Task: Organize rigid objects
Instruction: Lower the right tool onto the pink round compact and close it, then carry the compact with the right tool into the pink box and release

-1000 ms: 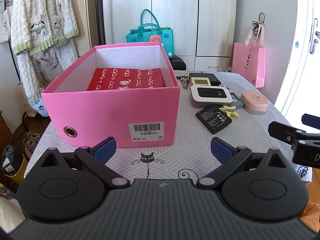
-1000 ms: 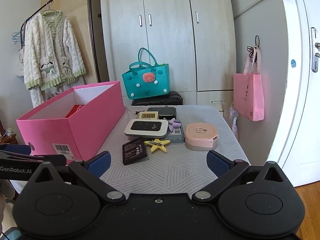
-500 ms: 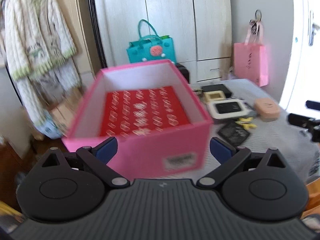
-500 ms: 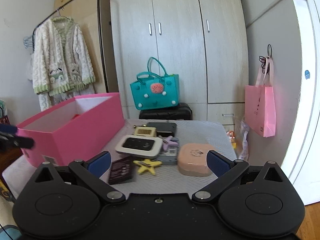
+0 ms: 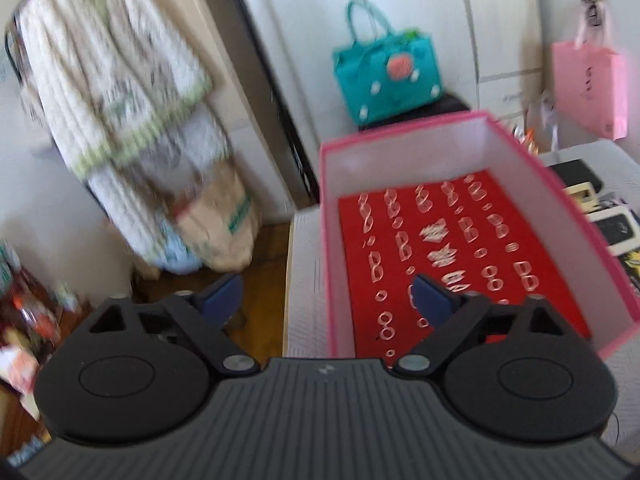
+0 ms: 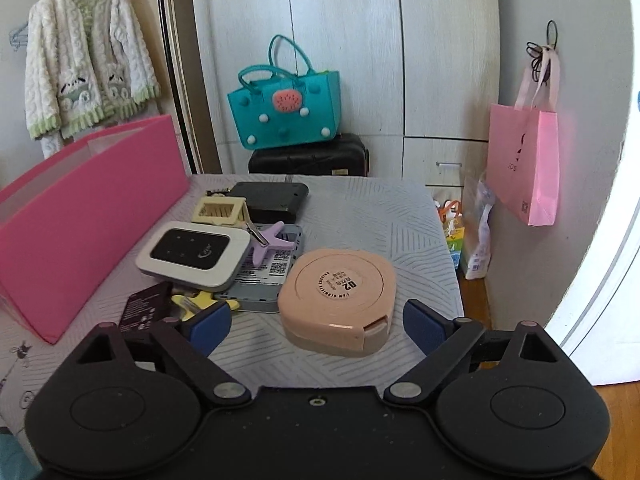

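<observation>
Basically lined up on the pink round case (image 6: 338, 300) now: sits dead ahead at 12 o'clock of the right hand-held gripper (image 6: 316, 324), right between the spread jaws, pads not touching it yet. Jaws just been closing a bit, still wide, nothing gripped. Squarish-round shape, so no real long axis to fuss over; hinge notch faces the camera. Right hand clearly the nearer one.

Left hand-held gripper (image 5: 328, 296) off over the pink box (image 5: 560, 216), jaws also just been narrowing but open and empty, box's left wall roughly between them. Red patterned liner (image 5: 460, 256) on the box floor, view pretty blurred.

Clutter at 10 to 11 o'clock of the case: white pocket router (image 6: 192, 254), purple star clip (image 6: 270, 240), grey flat device (image 6: 260, 280) touching or nearly touching the case's left edge, yellow star clip (image 6: 200, 302), black battery (image 6: 146, 306), cream holder (image 6: 220, 210), black box (image 6: 270, 200) further back. Probably the left pad's side to watch, with the grey device so close. Table (image 6: 400, 220) bare at 1 to 3 o'clock.
</observation>
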A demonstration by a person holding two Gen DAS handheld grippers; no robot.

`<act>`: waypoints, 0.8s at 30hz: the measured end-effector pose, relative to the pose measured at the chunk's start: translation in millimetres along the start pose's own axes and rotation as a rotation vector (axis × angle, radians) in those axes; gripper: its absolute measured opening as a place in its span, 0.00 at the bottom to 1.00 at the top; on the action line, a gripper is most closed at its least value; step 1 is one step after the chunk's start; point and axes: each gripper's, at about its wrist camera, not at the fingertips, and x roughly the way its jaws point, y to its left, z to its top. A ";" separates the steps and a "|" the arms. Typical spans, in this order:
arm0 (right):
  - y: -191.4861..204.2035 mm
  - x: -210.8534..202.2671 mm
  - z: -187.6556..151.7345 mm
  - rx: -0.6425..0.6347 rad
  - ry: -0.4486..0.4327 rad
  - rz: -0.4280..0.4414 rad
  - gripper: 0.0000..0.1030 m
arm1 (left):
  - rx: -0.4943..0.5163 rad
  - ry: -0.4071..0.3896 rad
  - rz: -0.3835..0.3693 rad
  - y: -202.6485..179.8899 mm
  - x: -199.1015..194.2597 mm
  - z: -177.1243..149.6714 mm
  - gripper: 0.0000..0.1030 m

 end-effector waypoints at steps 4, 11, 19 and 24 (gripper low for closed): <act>0.4 16.0 5.1 -0.036 0.040 -0.037 0.89 | -0.046 0.122 -0.068 15.5 36.8 8.5 0.59; -9.6 41.5 6.9 -0.023 0.086 -0.047 0.86 | -0.094 0.175 -0.104 20.1 72.9 17.1 0.54; -5.7 32.8 12.2 -0.079 0.068 -0.057 0.79 | -0.060 0.173 -0.106 15.1 91.9 23.3 0.10; -7.0 15.3 23.6 -0.097 0.020 -0.089 0.79 | -0.035 0.142 -0.084 7.1 92.4 21.8 0.06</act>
